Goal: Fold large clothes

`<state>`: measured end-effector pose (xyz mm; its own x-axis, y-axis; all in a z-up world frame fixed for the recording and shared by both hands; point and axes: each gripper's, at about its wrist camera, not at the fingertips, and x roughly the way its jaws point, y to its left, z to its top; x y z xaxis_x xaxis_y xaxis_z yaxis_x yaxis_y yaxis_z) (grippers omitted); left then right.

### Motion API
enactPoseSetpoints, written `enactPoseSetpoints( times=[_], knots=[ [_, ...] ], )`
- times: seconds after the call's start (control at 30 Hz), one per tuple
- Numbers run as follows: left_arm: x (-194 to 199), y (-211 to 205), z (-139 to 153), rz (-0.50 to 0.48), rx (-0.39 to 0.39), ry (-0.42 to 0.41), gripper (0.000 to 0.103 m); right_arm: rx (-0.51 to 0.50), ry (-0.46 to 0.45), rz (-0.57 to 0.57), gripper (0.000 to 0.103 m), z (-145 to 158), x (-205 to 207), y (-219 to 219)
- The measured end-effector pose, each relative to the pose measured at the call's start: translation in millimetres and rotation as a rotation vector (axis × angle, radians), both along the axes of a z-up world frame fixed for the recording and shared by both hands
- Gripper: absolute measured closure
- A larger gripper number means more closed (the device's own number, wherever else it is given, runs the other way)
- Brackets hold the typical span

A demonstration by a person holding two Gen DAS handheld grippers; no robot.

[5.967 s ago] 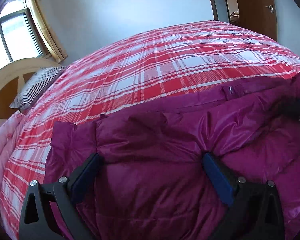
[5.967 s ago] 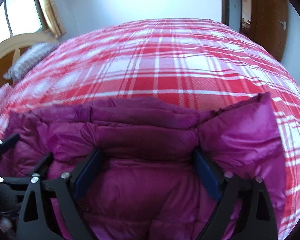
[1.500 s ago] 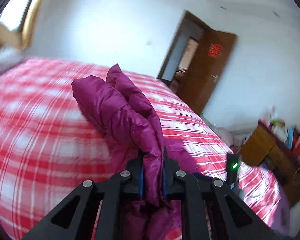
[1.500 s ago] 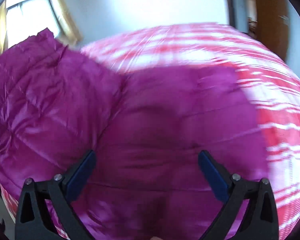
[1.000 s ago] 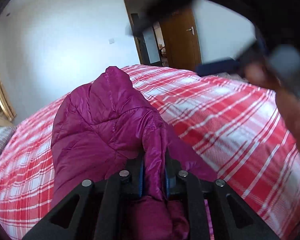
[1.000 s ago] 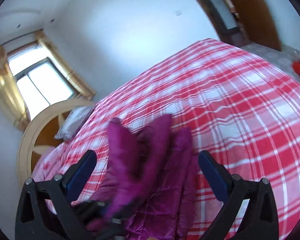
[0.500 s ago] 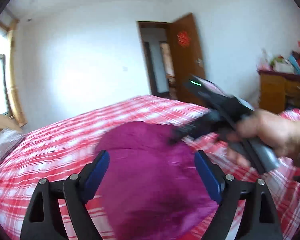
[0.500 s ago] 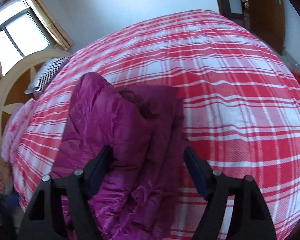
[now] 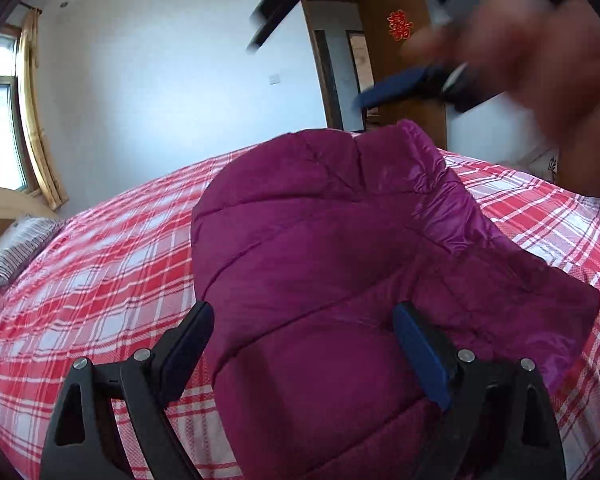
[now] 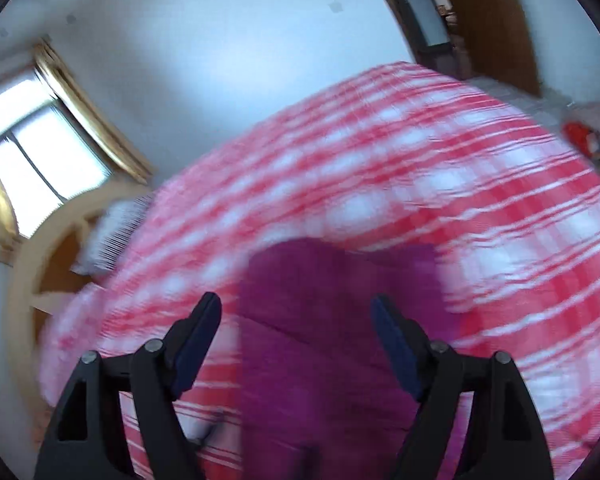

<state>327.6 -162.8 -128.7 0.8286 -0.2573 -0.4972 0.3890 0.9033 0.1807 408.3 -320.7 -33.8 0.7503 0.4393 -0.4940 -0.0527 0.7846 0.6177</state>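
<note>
A magenta puffer jacket (image 9: 340, 240) lies in a folded heap on the bed. My left gripper (image 9: 300, 332) hangs just over its near end, open, and the blue pads (image 9: 420, 356) stand clear of the cloth on both sides. In the blurred right wrist view the jacket (image 10: 332, 320) shows below my right gripper (image 10: 296, 312). Its jaws are opening and press on nothing. A blurred hand (image 9: 540, 48) carrying that right gripper crosses the upper right of the left wrist view, above the jacket.
The bed has a red and white plaid cover (image 9: 100, 260). A striped pillow (image 9: 16, 248) and a pale wooden headboard (image 10: 40, 264) lie at the left under a curtained window (image 10: 28, 152). An open brown door (image 9: 400, 60) stands behind the bed.
My left gripper let go of the jacket fold it pinched and opened wide. The jacket dropped into a folded heap. The right gripper swung up and across, its view now blurred.
</note>
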Motion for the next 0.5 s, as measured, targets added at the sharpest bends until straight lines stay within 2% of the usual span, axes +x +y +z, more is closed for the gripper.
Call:
enactPoseSetpoints(
  times=[0.07,0.13,0.2,0.27,0.43,0.5],
  knots=[
    [0,12,5,-0.001,-0.032,0.005,0.011,0.028,-0.017,-0.010,0.020,-17,12,0],
    [-1,34,13,0.022,-0.051,-0.022,0.011,0.022,0.015,-0.067,0.020,-42,20,-10],
    [7,53,19,0.083,-0.031,-0.068,0.011,0.028,0.052,-0.111,0.020,-63,21,-23],
    [23,65,26,0.167,-0.028,-0.093,0.011,-0.036,0.062,-0.142,0.020,-75,16,-31],
    [89,55,52,0.344,-0.110,-0.018,0.011,-0.190,0.040,-0.164,0.020,-83,6,-28],
    [110,36,60,0.392,-0.097,0.018,0.011,-0.200,0.041,-0.176,0.020,-84,8,-27]
  ],
)
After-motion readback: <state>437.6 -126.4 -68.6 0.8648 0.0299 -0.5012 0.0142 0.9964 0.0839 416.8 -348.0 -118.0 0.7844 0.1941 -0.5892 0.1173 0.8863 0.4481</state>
